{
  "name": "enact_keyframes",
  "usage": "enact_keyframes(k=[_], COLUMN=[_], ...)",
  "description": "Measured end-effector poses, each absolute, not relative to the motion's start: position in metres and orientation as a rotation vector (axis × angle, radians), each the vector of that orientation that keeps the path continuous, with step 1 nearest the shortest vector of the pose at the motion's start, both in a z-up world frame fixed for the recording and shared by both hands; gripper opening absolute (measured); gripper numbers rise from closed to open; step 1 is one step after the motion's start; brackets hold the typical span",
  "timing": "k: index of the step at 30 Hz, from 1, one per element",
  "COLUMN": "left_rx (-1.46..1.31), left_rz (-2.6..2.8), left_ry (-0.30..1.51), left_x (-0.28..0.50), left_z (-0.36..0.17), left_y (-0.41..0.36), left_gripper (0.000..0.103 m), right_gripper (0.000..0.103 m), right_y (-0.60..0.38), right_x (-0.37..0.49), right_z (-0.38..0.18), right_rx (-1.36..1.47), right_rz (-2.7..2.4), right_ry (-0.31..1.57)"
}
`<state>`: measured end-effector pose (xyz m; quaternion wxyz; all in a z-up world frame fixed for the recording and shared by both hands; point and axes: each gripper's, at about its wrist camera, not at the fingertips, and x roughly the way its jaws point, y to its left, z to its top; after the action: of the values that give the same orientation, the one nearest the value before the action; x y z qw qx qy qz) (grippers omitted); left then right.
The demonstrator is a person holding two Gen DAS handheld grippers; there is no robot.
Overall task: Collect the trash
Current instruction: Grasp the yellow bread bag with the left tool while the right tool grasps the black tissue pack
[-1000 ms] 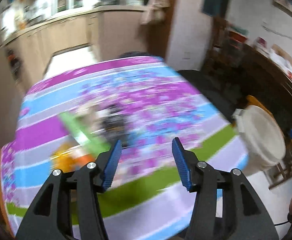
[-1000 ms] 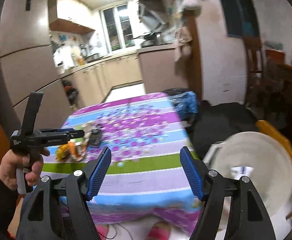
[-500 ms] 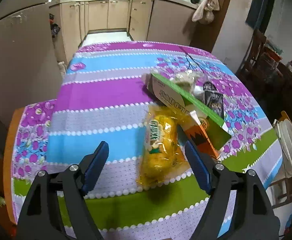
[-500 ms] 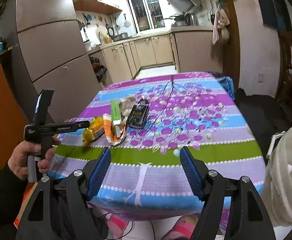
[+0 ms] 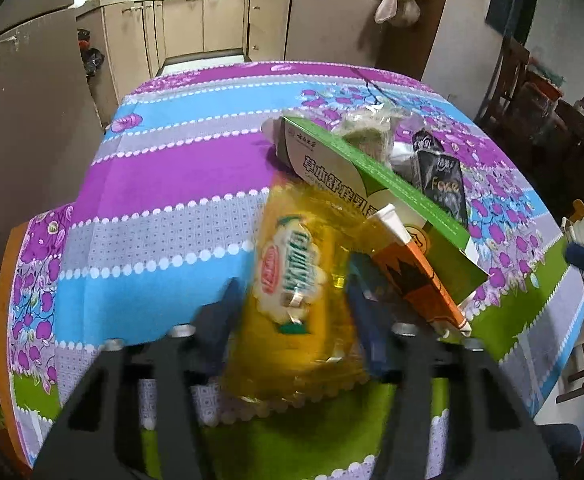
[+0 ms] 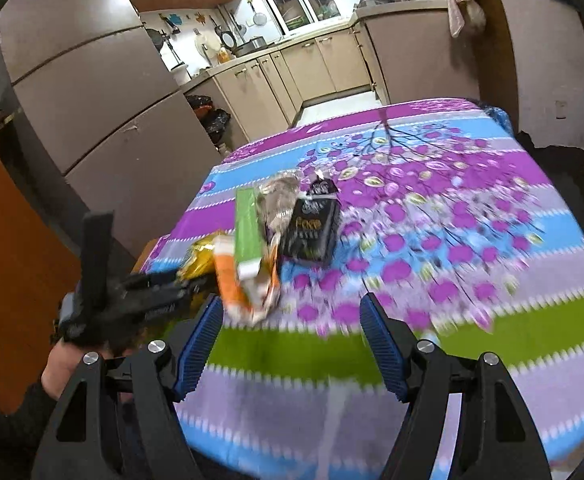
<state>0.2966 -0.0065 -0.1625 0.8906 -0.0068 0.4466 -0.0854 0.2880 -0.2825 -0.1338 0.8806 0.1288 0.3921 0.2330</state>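
Note:
A yellow snack packet lies near the front left of the table, and my left gripper is closing on it, its blurred fingers pressing both sides. Behind it lie an orange carton, a green-and-white box, a black packet and a clear wrapper. The right wrist view shows the same heap: the yellow packet, the orange carton, the green box and the black packet. My right gripper hangs open over the table's front edge with nothing between its jaws.
A striped, flowered cloth covers the table. A person's hand holds the left gripper at the table's left corner. A tall fridge stands to the left, kitchen cabinets behind, and dark chairs to the right.
The left gripper swung over to the heap, sank onto the yellow packet and closed on its sides. The right gripper came closer to the table and tilted down, still open.

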Motion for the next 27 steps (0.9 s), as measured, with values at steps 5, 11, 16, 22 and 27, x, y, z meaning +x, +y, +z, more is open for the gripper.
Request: enact_keyframes(k=[5,11,16,22,27], left_rx=[-0.016,-0.056,-0.049,-0.055,-0.07], left_rz=[-0.168,-0.174,-0.18,-0.185,-0.186], left_ry=[0.891,0.862,0.853,0.851,0.854], left_x=[0.29,0.288,0.286,0.285,0.285], left_z=[-0.16,-0.16,-0.161,-0.162,-0.163], left_y=[-0.003,0.009,0.006,0.003,0.005], left_gripper=[0.04,0.039,0.039,0.039,0.039], right_gripper=[0.064,0.062,0.058,0.043,0.016], right_y=[-0.249,-0.232,-0.225,-0.219,-0.225], right_x=[0.335,0.369,0.384,0.39,0.378], right_z=[-0.144,-0.158,-0.169,-0.174,-0.163], right_rx=[0.182,0.127,0.101,0.084,0.101], right_rz=[0.425,0.319,0.262,0.237,0.238], right_ry=[0.837,0.86,0.887,0.894,0.848])
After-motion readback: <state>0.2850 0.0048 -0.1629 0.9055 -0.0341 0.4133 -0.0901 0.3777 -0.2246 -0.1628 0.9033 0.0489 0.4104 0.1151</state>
